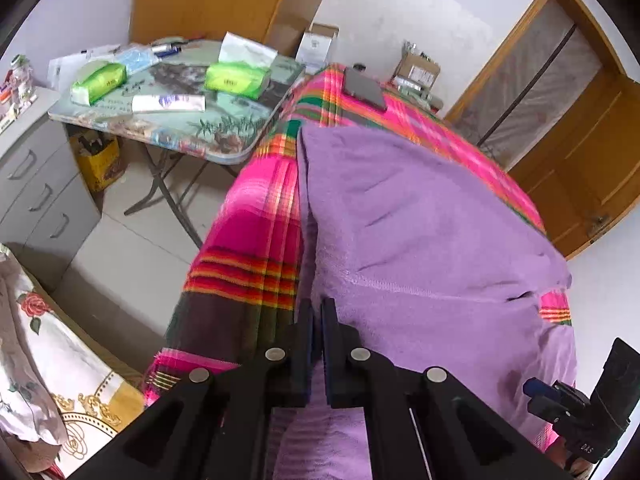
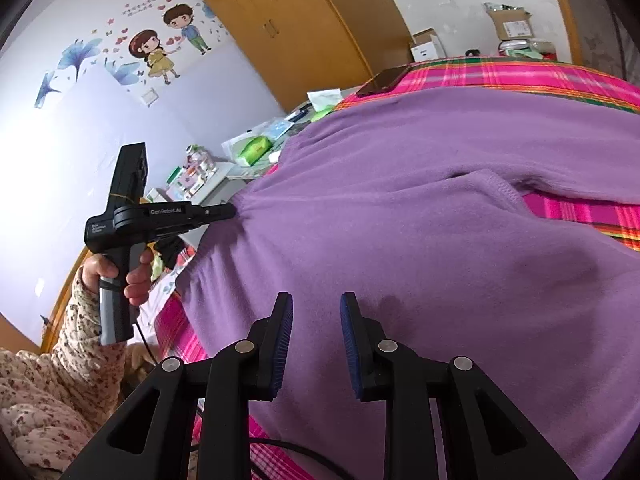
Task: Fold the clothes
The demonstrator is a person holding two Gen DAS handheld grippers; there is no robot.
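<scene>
Left wrist view: left gripper [image 1: 318, 312] clenched on purple garment [image 1: 420, 232] edge, ready to fold | garment spread on plaid bed [image 1: 256, 216] | right gripper [image 2: 316, 308] parted, empty above cloth.

Purple garment [image 2: 420, 208] matt fleece; plaid bedcover [image 1: 256, 232] woven cloth; wardrobe [image 2: 280, 20] smooth wood

L gripper [image 1: 318, 312], black w/ dark pads, is pinched shut on the edge of a purple fleece garment [image 1: 420, 232] spread over a pink plaid bedspread [image 1: 256, 232]. Dark flat phone [image 1: 364, 90] lies on the spread beyond it. Folding table w/ printed top [image 1: 224, 136] stands at left, two green tissue packs [image 1: 236, 78] on it.
</scene>
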